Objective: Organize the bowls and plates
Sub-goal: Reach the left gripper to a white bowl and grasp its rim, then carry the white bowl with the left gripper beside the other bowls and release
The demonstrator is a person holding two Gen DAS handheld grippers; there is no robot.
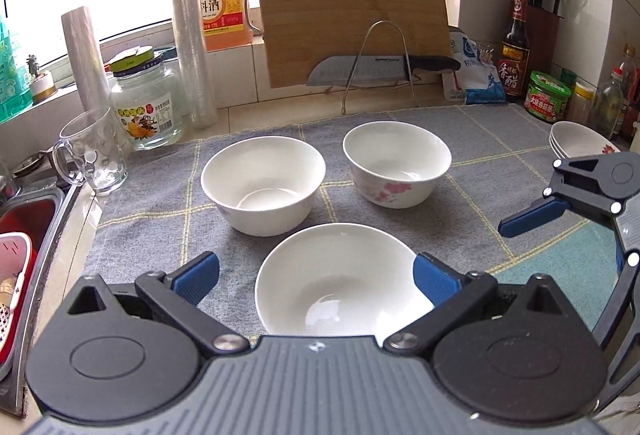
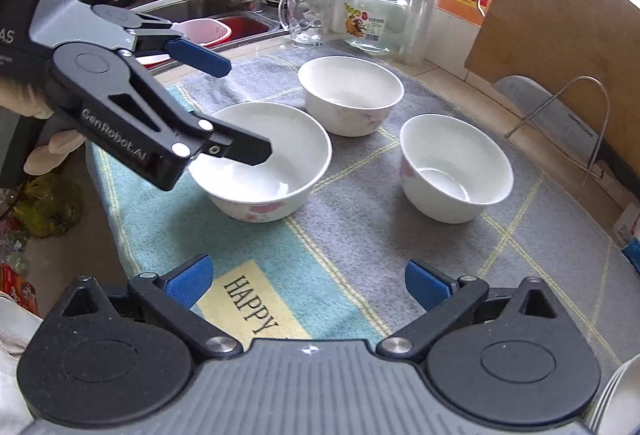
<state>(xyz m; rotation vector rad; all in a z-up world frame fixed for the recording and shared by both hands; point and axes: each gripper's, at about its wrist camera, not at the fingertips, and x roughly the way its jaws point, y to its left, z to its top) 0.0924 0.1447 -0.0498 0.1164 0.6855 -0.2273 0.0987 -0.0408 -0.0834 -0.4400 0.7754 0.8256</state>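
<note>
- White bowls sit on the grey checked cloth that covers the desk. I count three loose ones.
- The wide bowl is nearest. The plain bowl is behind it to the left, and the flower bowl is behind it to the right.
- At the far right edge there is a small stack of dishes. I think there are two or three, but I cannot count them for sure.
- The left claw is spread wide and holds nothing. The wide bowl sits between its two blue pads. One pad looks very near the right rim, but I cannot tell if it touches.
- The right claw is spread wide too and holds nothing. It hangs over the cloth, near the word HAPPY.
- I think the next move is to pinch the wide bowl and lift it.
- What could go wrong: the bowl is smooth and round, so it may slip out of the pads and drop.
- If the claw bites only the thin rim, the bowl could tip.
- A swinging bowl could knock the other two, or the glass mug and the jar at the far left.
</note>
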